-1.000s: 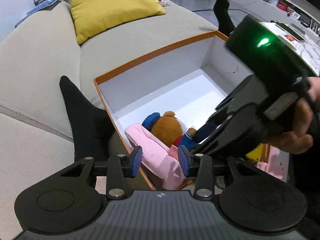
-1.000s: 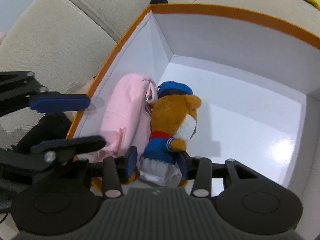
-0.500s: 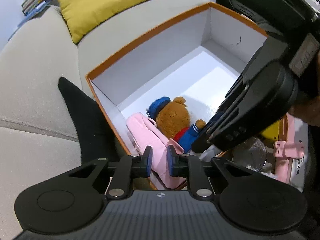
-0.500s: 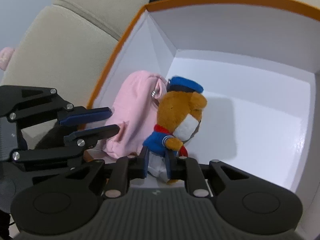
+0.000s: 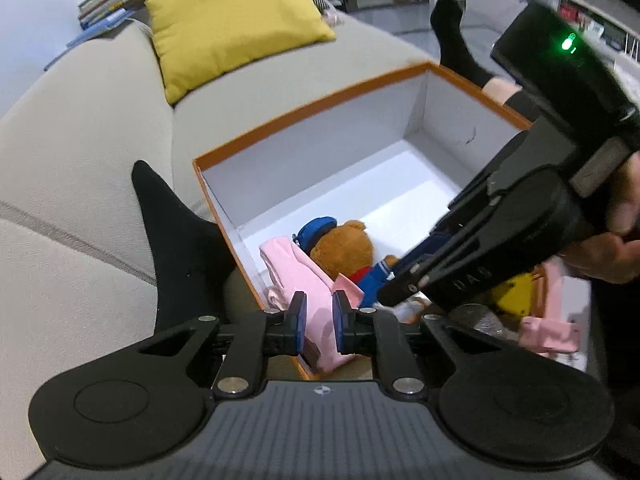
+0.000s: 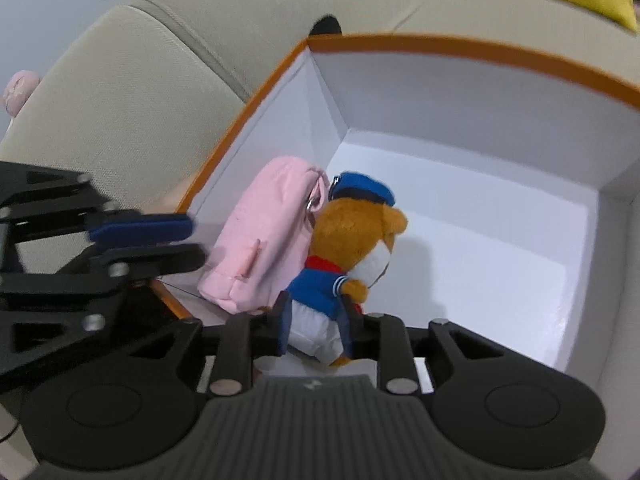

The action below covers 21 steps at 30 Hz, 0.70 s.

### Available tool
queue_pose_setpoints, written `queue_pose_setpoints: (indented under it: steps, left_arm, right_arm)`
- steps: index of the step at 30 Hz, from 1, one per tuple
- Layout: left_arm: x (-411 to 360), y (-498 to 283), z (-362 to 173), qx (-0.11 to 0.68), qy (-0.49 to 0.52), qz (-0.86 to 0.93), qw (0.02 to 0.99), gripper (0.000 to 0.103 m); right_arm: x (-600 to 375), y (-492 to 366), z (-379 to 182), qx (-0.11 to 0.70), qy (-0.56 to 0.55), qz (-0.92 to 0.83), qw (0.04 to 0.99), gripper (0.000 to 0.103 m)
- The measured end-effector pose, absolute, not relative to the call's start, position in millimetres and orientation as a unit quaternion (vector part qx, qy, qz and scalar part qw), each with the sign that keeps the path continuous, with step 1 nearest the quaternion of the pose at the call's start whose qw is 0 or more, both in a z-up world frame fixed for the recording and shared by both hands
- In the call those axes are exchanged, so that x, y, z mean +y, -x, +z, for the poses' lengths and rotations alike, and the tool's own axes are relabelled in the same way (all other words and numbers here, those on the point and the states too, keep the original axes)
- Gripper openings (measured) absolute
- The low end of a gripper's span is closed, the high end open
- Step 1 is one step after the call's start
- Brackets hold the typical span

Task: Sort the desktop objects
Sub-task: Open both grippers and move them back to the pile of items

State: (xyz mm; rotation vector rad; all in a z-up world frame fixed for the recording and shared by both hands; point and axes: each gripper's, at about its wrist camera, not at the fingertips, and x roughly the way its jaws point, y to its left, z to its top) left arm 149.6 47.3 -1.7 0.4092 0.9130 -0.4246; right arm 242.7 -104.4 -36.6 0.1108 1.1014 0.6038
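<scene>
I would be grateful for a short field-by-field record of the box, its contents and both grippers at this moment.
Container: orange-rimmed white box on a beige sofa
Contents: pink pouch against the box's side wall; plush bear in a blue cap, upright beside the pouch
Left gripper: fingers nearly together at the pouch's near edge; grip unclear
Right gripper: opening, with the bear's lower body between its fingers
Background: yellow cushion on the sofa
</scene>
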Motion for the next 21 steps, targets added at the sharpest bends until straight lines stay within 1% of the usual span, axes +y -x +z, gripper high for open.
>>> queue_pose_setpoints:
  steps: [2,5,8,9,10,11,12,13,14,17,21]
  left_arm:
    - [50.6,-137.0,5.4,0.427,-0.189,-0.208,0.860,0.016]
    - [52.7,-114.5,13.1,0.420,-0.192,-0.218,0.860,0.017]
    - [53.5,-90.4,12.7,0.423,-0.205,-0.224,0.854,0.023]
    - [53.8,-82.7,10.4,0.426,-0.210,-0.225,0.851,0.027]
    - [54.1,-76.2,6.9,0.431,-0.217,-0.226,0.846,0.029]
    - [54.3,-69.8,2.1,0.438,-0.227,-0.227,0.839,0.029]
    - [53.9,-62.7,-2.0,0.445,-0.236,-0.227,0.833,0.029]
    - [53.5,-56.0,-7.0,0.452,-0.246,-0.228,0.827,0.030]
    - [52.9,-48.9,-11.7,0.458,-0.254,-0.228,0.821,0.030]
    - [51.2,-29.7,-24.7,0.469,-0.277,-0.234,0.805,0.034]
    - [43.2,-8.0,-43.0,0.458,-0.320,-0.243,0.793,0.052]
  right_arm:
    - [-108.9,-236.2,-29.0,0.507,-0.053,0.280,0.813,0.035]
    - [-117.1,-227.6,-22.6,0.487,-0.058,0.282,0.825,0.035]
    - [-123.4,-203.2,-10.6,0.448,-0.050,0.285,0.846,0.036]
    - [-124.3,-192.4,-6.5,0.432,-0.040,0.279,0.857,0.038]
    - [-126.9,-182.3,-1.1,0.425,-0.035,0.283,0.859,0.039]
    - [-126.0,-174.6,-1.1,0.422,-0.036,0.294,0.857,0.042]
    - [-127.0,-162.9,1.9,0.405,-0.032,0.293,0.866,0.048]
    - [-127.0,-150.4,4.4,0.390,-0.022,0.298,0.871,0.048]
    - [-124.6,-141.8,4.3,0.389,-0.011,0.310,0.867,0.047]
    - [-117.9,-117.8,-3.1,0.394,0.009,0.327,0.859,0.047]
    - [-103.4,-95.1,-28.5,0.426,0.054,0.350,0.832,0.047]
